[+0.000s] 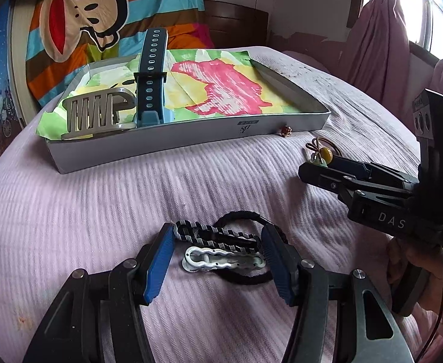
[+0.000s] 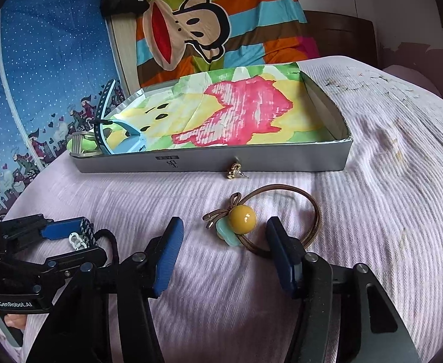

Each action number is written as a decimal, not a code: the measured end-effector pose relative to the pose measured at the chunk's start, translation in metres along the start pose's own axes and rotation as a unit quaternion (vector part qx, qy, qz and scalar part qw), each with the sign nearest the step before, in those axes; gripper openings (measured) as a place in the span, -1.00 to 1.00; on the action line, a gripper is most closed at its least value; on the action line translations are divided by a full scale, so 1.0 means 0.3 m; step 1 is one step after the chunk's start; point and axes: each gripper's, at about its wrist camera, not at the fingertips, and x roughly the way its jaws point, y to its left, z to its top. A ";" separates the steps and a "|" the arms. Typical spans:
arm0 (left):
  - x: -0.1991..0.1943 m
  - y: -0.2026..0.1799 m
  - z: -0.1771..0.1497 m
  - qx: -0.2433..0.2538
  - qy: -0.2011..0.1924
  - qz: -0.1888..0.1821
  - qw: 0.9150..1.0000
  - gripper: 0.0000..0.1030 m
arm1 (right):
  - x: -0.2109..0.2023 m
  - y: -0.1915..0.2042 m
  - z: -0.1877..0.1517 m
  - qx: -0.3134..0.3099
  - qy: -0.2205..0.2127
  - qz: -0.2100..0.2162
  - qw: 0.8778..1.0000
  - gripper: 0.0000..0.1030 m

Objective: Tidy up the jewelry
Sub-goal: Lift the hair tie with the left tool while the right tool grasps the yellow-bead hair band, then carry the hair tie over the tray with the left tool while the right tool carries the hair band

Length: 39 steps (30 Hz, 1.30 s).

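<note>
Pale pink ribbed bedding covers the bed, with a striped monkey-print quilt against the far wall. On the bedding, toward the far side, sits a shallow grey tray lined with painted paper; at its left end lie a grey hair claw and a blue watch strap that arches upward. Just in front of the tray's near wall rests a small gold earring. Nearer, a brown hair tie with a yellow bead and a mint charm lies between the blue pads of the right gripper, whose jaws stand wide apart, the right pad over the elastic loop. To the left, the left gripper is likewise spread wide around a black braided cord bracelet and a white metal clasp piece lying on the bedding.
</note>
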 end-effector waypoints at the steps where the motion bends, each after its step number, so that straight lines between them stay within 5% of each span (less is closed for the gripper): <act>1: 0.000 -0.003 -0.001 0.003 -0.001 0.002 1.000 0.09 | 0.001 0.002 0.000 -0.001 0.000 0.000 1.000 0.01; 4: 0.001 -0.009 -0.002 0.007 -0.003 0.007 1.000 0.09 | 0.001 0.002 0.000 -0.001 0.000 0.000 1.000 0.00; 11: -0.011 0.007 -0.008 -0.004 -0.019 -0.005 1.000 0.09 | 0.003 -0.003 -0.002 0.003 0.000 0.004 1.000 -0.49; 39: -0.138 0.042 0.050 -0.043 -0.116 -0.015 0.992 0.09 | -0.090 0.103 0.007 -0.076 -0.049 0.029 0.996 -0.62</act>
